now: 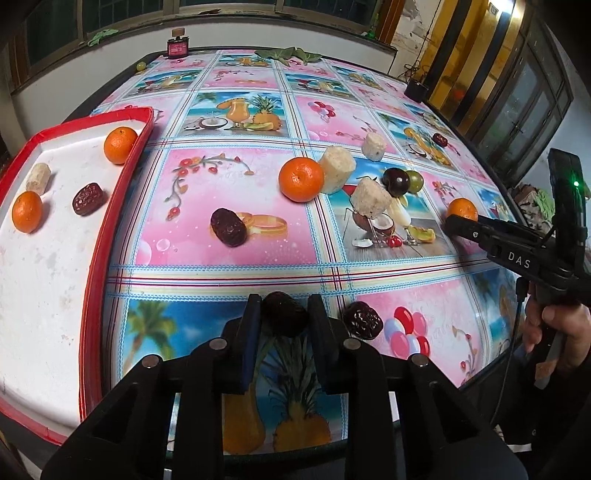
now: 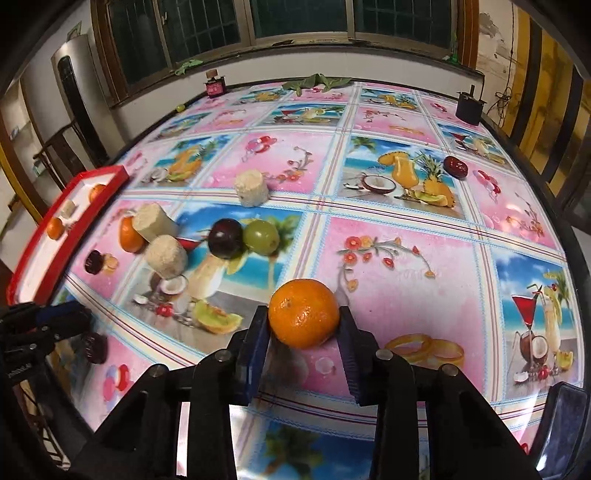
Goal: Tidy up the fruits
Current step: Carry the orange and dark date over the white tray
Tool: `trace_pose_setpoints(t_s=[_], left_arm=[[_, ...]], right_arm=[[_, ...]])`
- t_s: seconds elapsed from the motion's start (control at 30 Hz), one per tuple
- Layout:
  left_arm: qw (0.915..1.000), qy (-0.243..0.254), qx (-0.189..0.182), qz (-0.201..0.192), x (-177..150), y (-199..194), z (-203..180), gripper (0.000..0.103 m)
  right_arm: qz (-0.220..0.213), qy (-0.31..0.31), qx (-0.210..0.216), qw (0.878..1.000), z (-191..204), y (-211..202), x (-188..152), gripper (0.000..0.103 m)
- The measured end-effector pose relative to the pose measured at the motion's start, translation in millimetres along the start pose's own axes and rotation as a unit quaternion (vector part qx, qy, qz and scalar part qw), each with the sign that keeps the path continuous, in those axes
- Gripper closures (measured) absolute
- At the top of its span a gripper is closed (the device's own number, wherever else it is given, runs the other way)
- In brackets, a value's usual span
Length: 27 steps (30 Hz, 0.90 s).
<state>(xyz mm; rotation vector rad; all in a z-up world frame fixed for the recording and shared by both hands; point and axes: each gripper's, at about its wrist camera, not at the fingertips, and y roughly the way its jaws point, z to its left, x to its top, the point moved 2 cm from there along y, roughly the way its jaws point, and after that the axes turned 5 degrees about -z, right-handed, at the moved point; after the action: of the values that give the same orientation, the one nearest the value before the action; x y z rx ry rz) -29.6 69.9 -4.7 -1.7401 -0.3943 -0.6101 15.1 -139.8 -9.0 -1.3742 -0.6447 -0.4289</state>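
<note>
We see a glossy tabletop (image 2: 388, 295) under a pink-and-blue printed cloth, dark barred windows (image 2: 295, 18) behind it. At its left edge sits a red-rimmed white tray (image 1: 122, 206) holding two tangerines, a wrinkled date and a pale chunk. Our left gripper (image 1: 284, 314) clamps a dark, wrinkled date (image 1: 285, 319) near the front edge. Our right gripper (image 2: 304, 325) pinches a round, dimpled tangerine (image 2: 303, 313) towards the front right.

"DAS" on right gripper (image 1: 452, 223)
</note>
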Motion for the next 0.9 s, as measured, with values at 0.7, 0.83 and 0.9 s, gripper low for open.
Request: trace_pose_setpoints(t_s=[0.7, 0.83, 0.9], left_arm=[[0.9995, 0.004, 0.019, -0.026, 12.5, -27.5, 11.9, 0.08], [0.9992, 0.003, 0.025, -0.031, 15.6, -32.5, 16.4, 0.08], [0.999, 0.002, 0.028, -0.034, 16.7, -35.1, 19.2, 0.08]], right_arm=[[-0.042, -0.049, 0.057, 0.996, 65.0, -29.4, 24.7, 0.066], [-0.045, -0.06, 0.068, 0.995, 77.4, -30.4, 27.9, 0.066], [-0.046, -0.066, 0.073, 0.994, 83.9, -30.9, 29.2, 0.066]])
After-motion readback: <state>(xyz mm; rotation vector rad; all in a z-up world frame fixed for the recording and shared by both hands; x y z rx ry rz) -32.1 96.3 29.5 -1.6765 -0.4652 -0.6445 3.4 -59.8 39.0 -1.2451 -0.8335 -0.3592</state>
